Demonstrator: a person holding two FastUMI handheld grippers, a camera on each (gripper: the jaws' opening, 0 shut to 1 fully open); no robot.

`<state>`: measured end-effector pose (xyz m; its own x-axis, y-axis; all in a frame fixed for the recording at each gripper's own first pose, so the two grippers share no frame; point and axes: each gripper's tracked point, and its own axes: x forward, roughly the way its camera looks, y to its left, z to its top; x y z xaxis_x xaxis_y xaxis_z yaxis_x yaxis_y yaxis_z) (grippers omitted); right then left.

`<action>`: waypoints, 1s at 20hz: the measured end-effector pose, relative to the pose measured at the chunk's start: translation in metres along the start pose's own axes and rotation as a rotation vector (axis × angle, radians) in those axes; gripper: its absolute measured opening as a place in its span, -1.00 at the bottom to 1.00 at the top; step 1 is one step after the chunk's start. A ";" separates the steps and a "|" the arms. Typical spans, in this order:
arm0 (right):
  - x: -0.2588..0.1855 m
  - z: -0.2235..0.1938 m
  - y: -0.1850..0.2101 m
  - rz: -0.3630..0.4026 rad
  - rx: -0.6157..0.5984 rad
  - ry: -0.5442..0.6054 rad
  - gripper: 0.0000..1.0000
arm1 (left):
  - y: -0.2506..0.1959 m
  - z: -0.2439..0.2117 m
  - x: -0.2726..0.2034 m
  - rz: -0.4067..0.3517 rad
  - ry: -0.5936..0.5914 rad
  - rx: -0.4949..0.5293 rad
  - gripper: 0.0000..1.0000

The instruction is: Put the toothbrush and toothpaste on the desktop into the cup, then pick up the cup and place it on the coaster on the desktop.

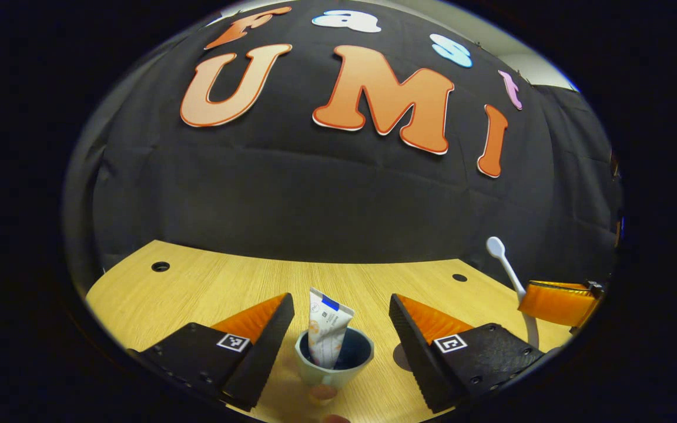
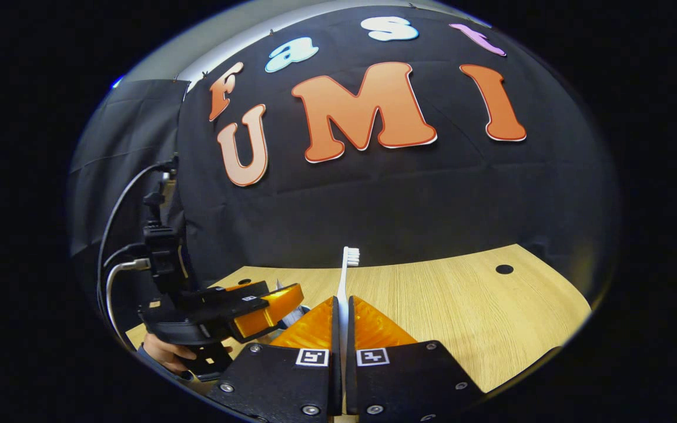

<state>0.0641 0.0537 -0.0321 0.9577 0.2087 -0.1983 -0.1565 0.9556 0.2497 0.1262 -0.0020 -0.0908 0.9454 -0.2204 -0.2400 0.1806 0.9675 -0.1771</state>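
In the left gripper view the left gripper (image 1: 338,329) hangs over the near edge of the desk (image 1: 209,288) with its fingers (image 1: 268,341) spread wide and holding nothing; between them, touching neither, stands the cup (image 1: 334,364), upright on the wood near that edge. The toothpaste (image 1: 327,332) stands in the cup, cap end down and flat crimped end up, leaning a little to the left and rising well above the rim. A dark round patch on the desk shows just beside the cup, half hidden behind the right finger; whether it is the coaster cannot be told. Farther off toward the right edge, the right gripper (image 1: 559,302) holds the toothbrush (image 1: 509,270) upright over the desk, its head well above the fingers and its handle running down below them. Two small round holes (image 1: 160,266) sit near the far edge of the desk, one toward each far corner. In the right gripper view the right gripper (image 2: 341,329) is closed narrow on the toothbrush (image 2: 347,276), both fingers pressed against the handle, bristle head up. To the left, over the left part of the desk (image 2: 462,311), the left gripper (image 2: 256,308) shows side on, a hand (image 2: 165,352) gripping it from below and cables (image 2: 112,235) looping up behind it
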 end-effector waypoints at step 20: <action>0.072 0.041 0.068 0.150 -0.008 -0.154 -0.94 | 0.086 -0.036 -0.098 0.100 0.030 0.026 1.00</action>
<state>0.1328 0.1249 0.0097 0.9491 0.3148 -0.0119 -0.3012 0.9180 0.2581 0.0392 0.0980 -0.1172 0.9507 -0.1262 -0.2832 0.0935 0.9876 -0.1263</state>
